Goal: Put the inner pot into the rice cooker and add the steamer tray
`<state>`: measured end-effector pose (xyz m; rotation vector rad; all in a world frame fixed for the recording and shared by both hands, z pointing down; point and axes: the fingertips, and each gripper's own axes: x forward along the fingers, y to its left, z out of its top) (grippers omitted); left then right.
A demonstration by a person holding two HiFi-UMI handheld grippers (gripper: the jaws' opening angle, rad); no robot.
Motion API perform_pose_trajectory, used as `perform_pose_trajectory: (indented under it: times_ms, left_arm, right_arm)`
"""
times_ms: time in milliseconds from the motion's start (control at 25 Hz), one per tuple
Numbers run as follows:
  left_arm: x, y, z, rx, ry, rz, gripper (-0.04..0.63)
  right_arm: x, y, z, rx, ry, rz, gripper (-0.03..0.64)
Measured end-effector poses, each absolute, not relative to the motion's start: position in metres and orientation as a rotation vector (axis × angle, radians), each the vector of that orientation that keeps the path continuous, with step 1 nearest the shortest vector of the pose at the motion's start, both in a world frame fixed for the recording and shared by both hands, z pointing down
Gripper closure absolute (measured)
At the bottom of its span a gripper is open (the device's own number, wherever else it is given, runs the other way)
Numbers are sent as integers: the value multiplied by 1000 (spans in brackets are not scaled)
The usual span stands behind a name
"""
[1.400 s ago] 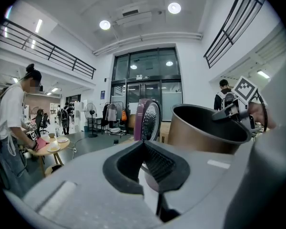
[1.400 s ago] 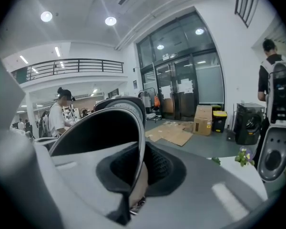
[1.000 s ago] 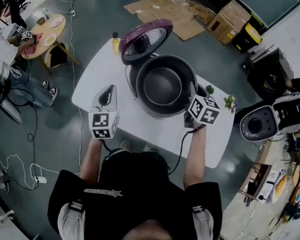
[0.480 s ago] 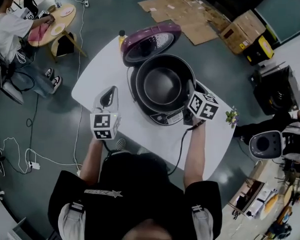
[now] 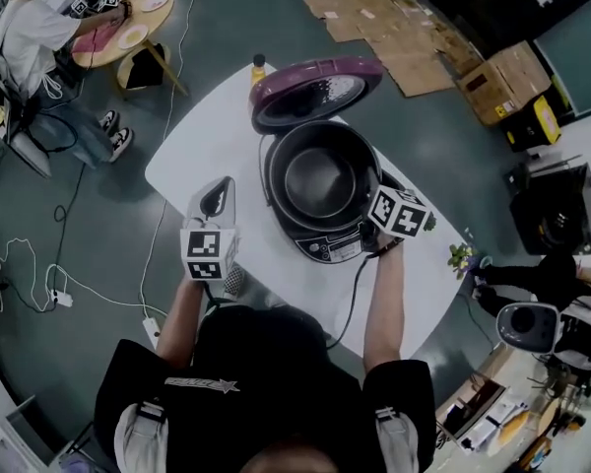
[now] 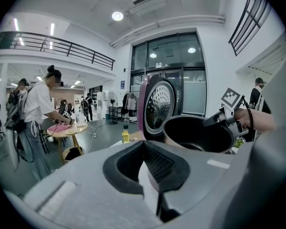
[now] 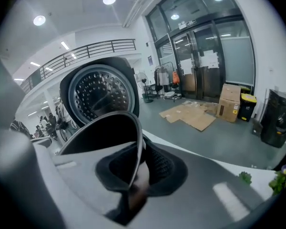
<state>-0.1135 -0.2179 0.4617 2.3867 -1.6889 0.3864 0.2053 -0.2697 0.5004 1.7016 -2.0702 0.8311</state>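
A round dark metal inner pot (image 5: pixel 320 178) is seen inside the ring of the grey rice cooker body (image 5: pixel 325 247), which stands on a white rounded table (image 5: pixel 197 151). The pot is upright: its mouth faces straight up and its axis runs vertically, in line with the cooker's well. Whether it is fully seated cannot be told; in the left gripper view a band of its wall (image 6: pixel 200 132) shows below the rim. The cooker's purple hinged lid (image 5: pixel 315 92) is raised at the far side, with its perforated metal inner face (image 7: pixel 100 94) turned toward the pot.

The right gripper (image 5: pixel 379 187) is placed at the pot's right edge, and in its own view (image 7: pixel 136 168) the thin rim of the pot (image 7: pixel 100 132) is clamped between the two pads, one pad inside the wall and one outside.

The left gripper (image 5: pixel 217 187) is held over bare table to the left of the cooker, apart from it. Its jaws (image 6: pixel 148 161) are closed together with nothing between them.

A small yellow bottle (image 5: pixel 259 67) is set at the table's far edge, just beside the lid.
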Motion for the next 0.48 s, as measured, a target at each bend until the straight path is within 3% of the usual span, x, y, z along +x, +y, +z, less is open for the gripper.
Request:
perform_pose_trajectory:
  times_ms: [480]
  left_arm:
    - [-107, -230, 491, 2341, -1674, 448, 584]
  right_arm:
    - [193, -296, 544, 1546, -2020, 870, 574]
